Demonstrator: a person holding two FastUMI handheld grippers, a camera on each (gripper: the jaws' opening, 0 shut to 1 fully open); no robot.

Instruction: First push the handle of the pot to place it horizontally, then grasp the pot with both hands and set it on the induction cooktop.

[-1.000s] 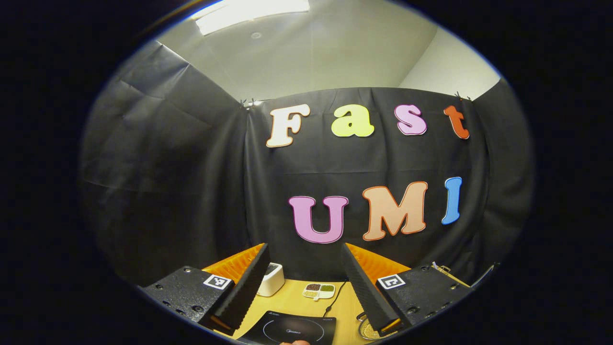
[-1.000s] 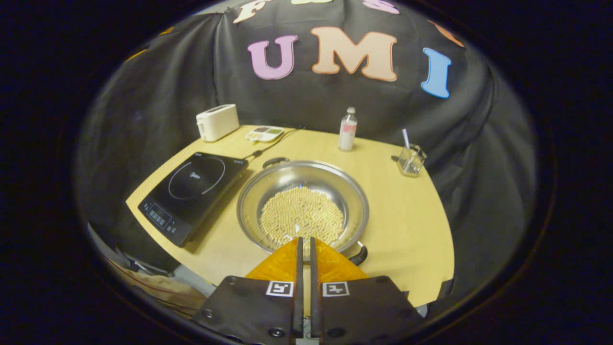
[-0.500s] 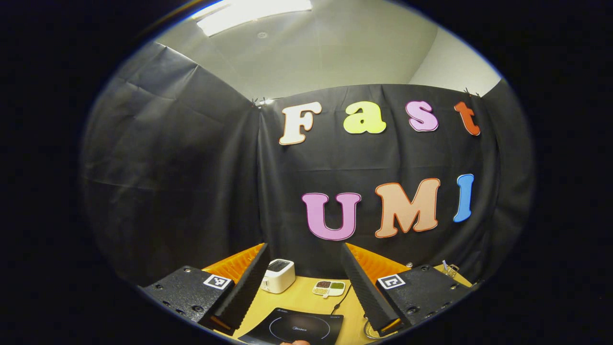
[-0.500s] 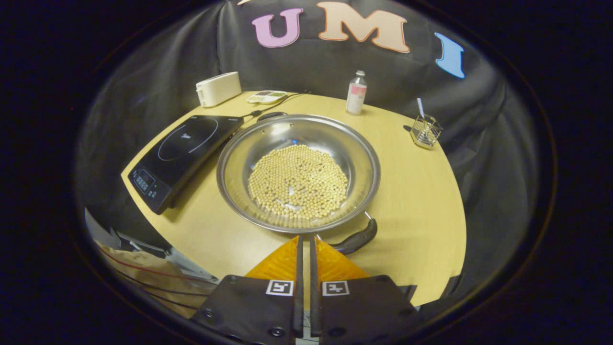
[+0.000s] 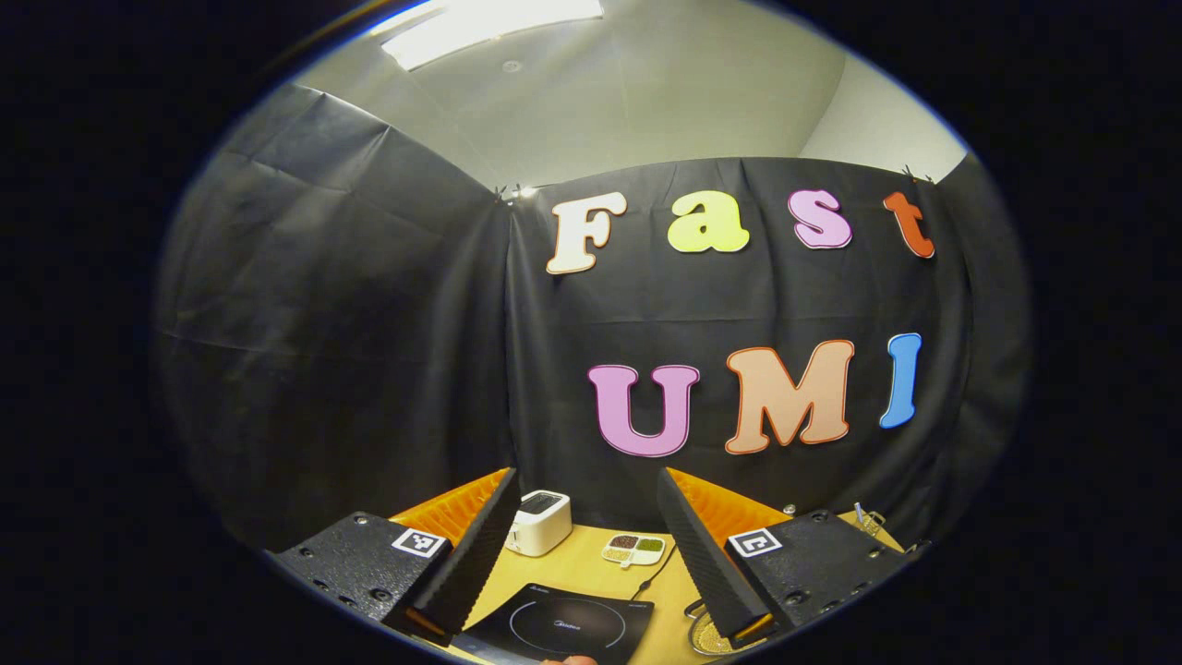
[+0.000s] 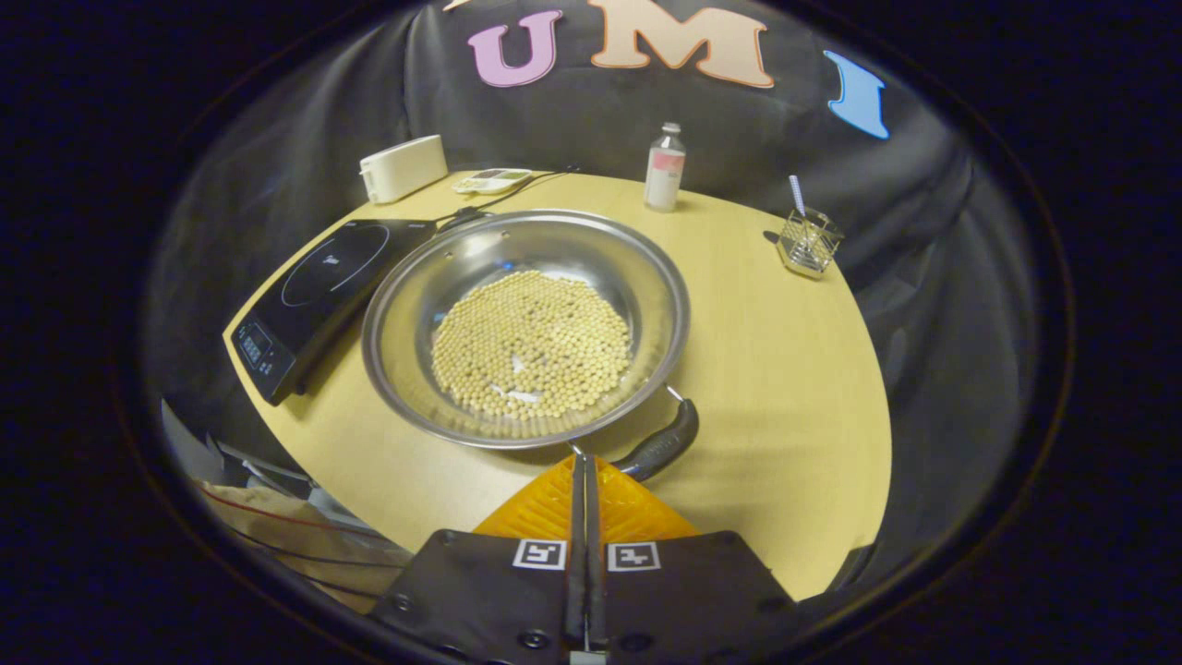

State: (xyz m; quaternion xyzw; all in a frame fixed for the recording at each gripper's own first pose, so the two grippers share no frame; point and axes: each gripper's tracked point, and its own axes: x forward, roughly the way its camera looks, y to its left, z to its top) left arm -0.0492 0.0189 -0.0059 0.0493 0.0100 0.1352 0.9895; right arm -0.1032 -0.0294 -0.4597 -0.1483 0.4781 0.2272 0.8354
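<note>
1. The right gripper (image 6: 585,462), its fingers pressed together with nothing between them, sits just at the near rim of the pot (image 6: 526,323), beside the near handle (image 6: 663,443). A push that lands on the rim instead of the handle could slide or spin the whole pot toward the induction cooktop (image 6: 323,286) rather than swing the handle flat
2. The pot holds a bed of beans (image 6: 531,342). A hard shove, or a later uneven two-handed lift, could tip it and spill them over the table (image 6: 785,369)
3. The left gripper (image 5: 582,554) hangs spread and empty, aimed mostly at the booth wall, well off the pot. It may be late or misaligned for the far handle (image 6: 466,214)
4. The pot stands on the table just right of the cooktop, not yet on it
5. Its handle-to-handle axis runs from the near right, at the gripper, to the far left by the cooktop's back corner. The near handle seems to curve along the rim; whether it lies flat I cannot tell
</note>
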